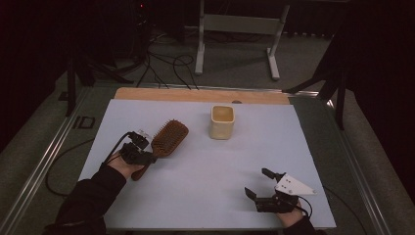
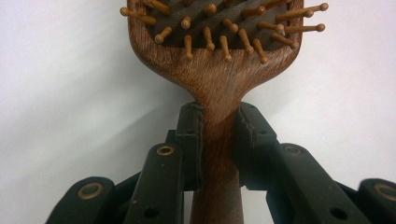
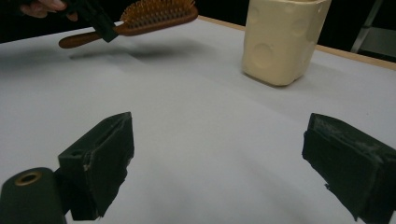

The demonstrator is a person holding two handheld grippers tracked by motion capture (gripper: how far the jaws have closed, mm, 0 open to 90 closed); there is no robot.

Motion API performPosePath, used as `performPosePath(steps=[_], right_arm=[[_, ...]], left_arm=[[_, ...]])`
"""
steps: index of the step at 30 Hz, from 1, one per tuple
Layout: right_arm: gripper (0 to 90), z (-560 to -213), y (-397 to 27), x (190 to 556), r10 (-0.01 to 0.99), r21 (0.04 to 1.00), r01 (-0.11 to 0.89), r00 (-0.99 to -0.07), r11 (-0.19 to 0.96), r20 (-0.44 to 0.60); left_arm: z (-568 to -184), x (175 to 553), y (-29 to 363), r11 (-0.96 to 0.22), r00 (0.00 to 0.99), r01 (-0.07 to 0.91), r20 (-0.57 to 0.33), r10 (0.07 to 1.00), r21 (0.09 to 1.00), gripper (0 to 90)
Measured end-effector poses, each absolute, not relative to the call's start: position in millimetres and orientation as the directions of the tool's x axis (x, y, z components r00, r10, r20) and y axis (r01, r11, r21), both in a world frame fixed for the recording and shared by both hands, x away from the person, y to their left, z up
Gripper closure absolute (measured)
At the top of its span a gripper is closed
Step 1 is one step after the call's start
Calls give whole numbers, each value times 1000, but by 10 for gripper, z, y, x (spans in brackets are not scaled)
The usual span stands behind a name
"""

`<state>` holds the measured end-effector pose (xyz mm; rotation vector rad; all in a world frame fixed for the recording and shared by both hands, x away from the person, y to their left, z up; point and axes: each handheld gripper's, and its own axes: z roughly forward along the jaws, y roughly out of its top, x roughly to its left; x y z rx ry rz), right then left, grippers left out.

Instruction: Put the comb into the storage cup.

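A brown wooden hairbrush (image 1: 167, 138) with peg bristles is held level just above the white table (image 1: 205, 196), bristles up, at the left. My left gripper (image 1: 147, 157) is shut on its handle near the neck; in the left gripper view the two pads clamp the handle (image 2: 218, 140) from both sides. In the right gripper view the hairbrush (image 3: 144, 16) hangs above its shadow. A cream cup (image 1: 222, 122) stands upright at the back middle, also seen as the cream cup (image 3: 280, 39). My right gripper (image 1: 259, 181) rests open near the front right, nothing between its fingers.
A wooden strip (image 1: 200, 94) borders the table's far edge. Beyond it, floor cables (image 1: 171, 63) and a white metal stand (image 1: 240, 29). Metal rails run along both sides of the table.
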<state>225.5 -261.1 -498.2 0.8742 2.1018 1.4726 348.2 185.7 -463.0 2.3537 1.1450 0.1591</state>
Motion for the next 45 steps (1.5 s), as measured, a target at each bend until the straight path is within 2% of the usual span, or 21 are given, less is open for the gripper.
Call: performPosePath(steps=[10,28,45], right_arm=[[90,-4982,-2611,2255,704,939,251,-710,236,13],[90,-4986,-2613,2262,704,939,250,-710,237,11],[90,-4987,-2602,2262,705,938,253,-709,236,14]], left_arm=[[-4554,3390,1732,-524,677,653,-111,728,547,742],[-4451,3159,1430,-545,784,511,-101,612,665,741],[-4515,2975,1353,-522,807,422,-44,589,742,741]])
